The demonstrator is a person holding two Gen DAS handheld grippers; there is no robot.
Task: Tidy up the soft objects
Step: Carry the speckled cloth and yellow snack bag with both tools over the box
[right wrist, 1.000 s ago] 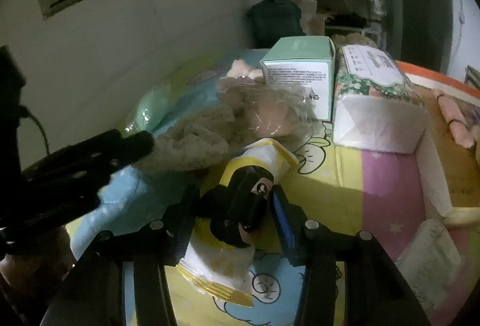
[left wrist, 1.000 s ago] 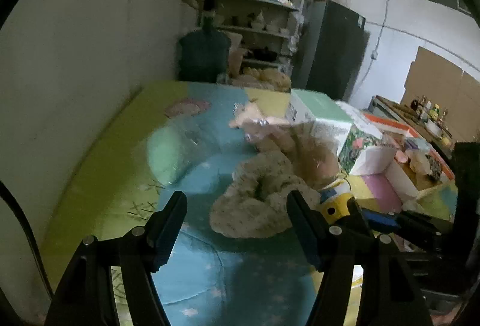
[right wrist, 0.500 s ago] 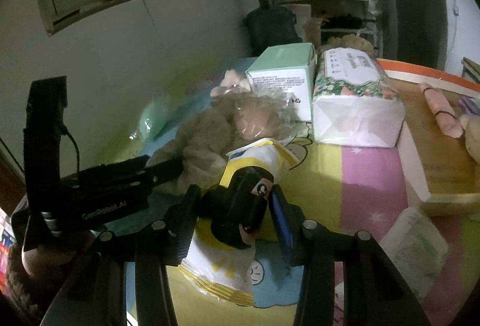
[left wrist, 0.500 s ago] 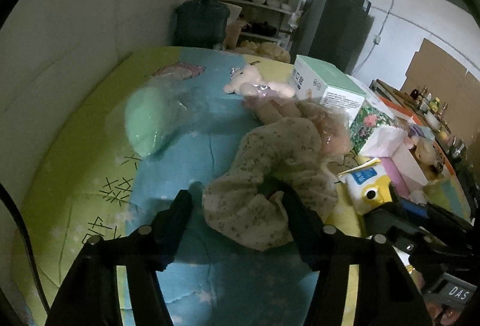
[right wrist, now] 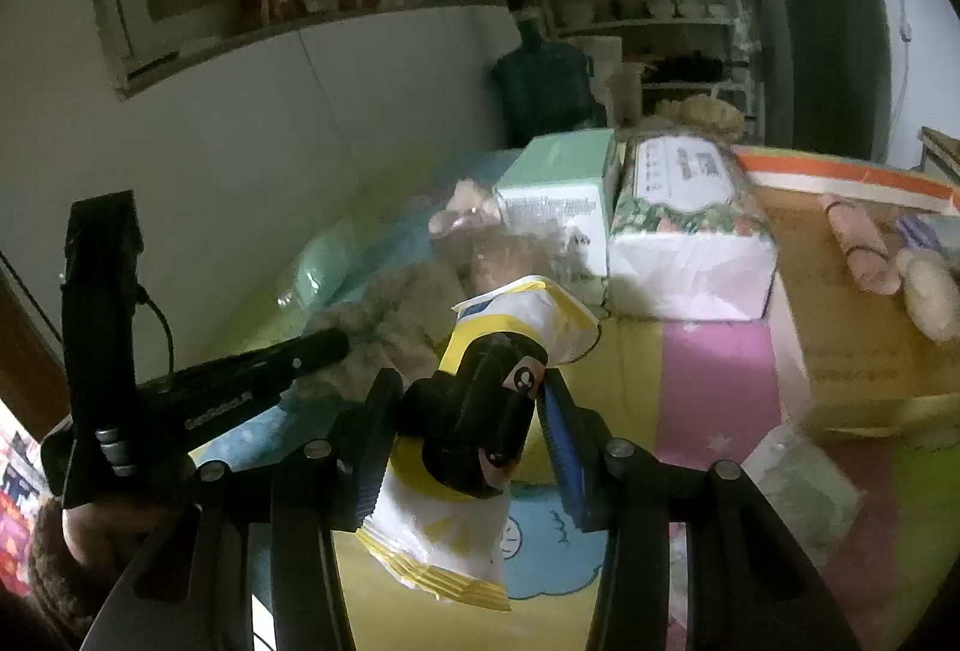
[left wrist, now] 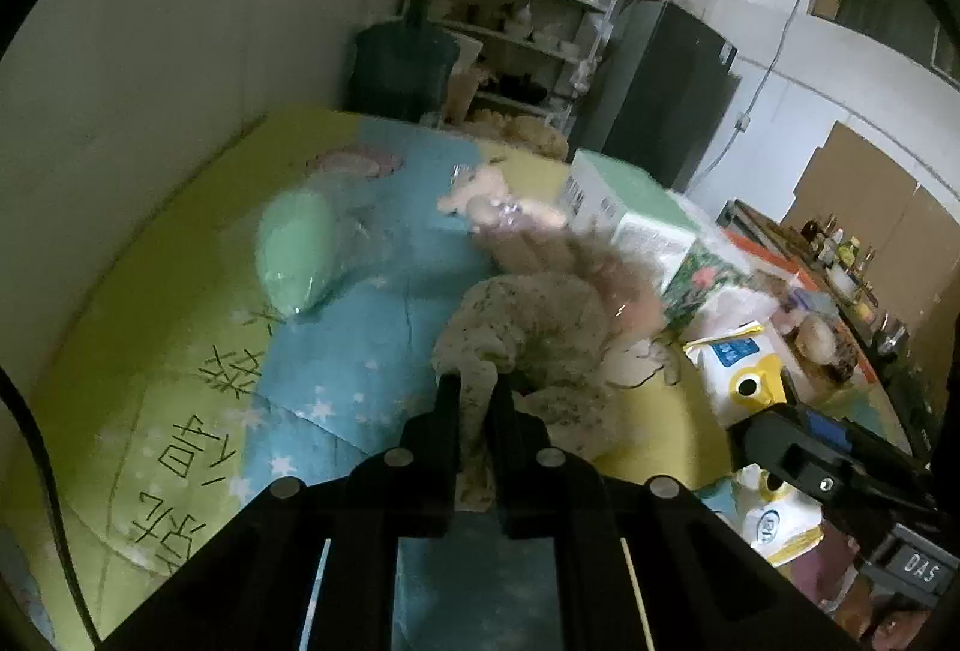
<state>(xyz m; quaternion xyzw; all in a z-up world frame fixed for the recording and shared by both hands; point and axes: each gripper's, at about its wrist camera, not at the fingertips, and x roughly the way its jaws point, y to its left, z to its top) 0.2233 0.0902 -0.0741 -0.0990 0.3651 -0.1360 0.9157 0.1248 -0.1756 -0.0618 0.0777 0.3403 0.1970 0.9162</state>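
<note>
My left gripper [left wrist: 477, 393] is shut on a fold of the cream floral cloth [left wrist: 540, 315], which lies bunched on the blue and yellow mat [left wrist: 360, 363]. In the right wrist view the left gripper [right wrist: 336, 342] reaches into that cloth [right wrist: 390, 315] from the left. My right gripper [right wrist: 471, 405] is shut on a soft yellow-and-white pack with a black figure on it [right wrist: 480, 411], held a little above the mat. The same pack [left wrist: 738, 369] shows at the right of the left wrist view.
A green pillow in clear plastic [left wrist: 294, 249] and a pink plush toy [left wrist: 480, 189] lie further back on the mat. A mint box [right wrist: 552, 195] and a floral tissue pack [right wrist: 684, 243] stand side by side. A cardboard box [right wrist: 852, 339] with plush items is at the right.
The left gripper's jaws went from wide open around the floral cloth to shut on it. The right gripper rose slightly with the pack still in it.
</note>
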